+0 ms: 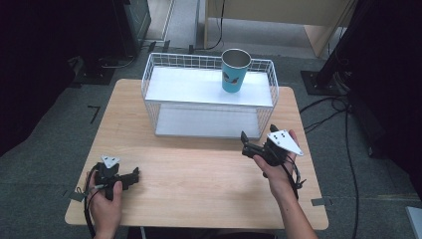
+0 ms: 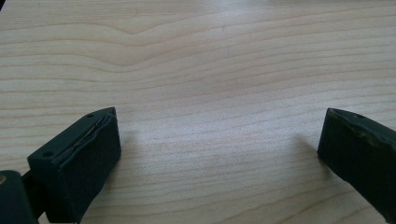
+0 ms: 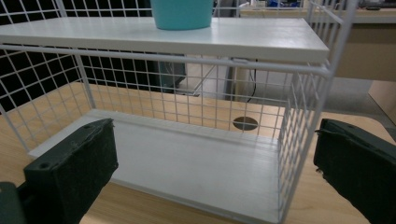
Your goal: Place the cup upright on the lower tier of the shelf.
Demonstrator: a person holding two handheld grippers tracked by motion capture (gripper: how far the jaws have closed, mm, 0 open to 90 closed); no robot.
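Both hands sit low at the near edge of the bench [image 1: 199, 174], each holding a gripper with jaws spread wide and nothing between them. Of the two, the right gripper [image 1: 254, 148] is closer to the wire rack [image 1: 209, 94], just near of its right front corner and facing it. On the rack's upper shelf, far and slightly left of that gripper, a blue cup [image 1: 235, 69] stands upright. Well apart at near left, the left gripper [image 1: 130, 177] points across bare wood.
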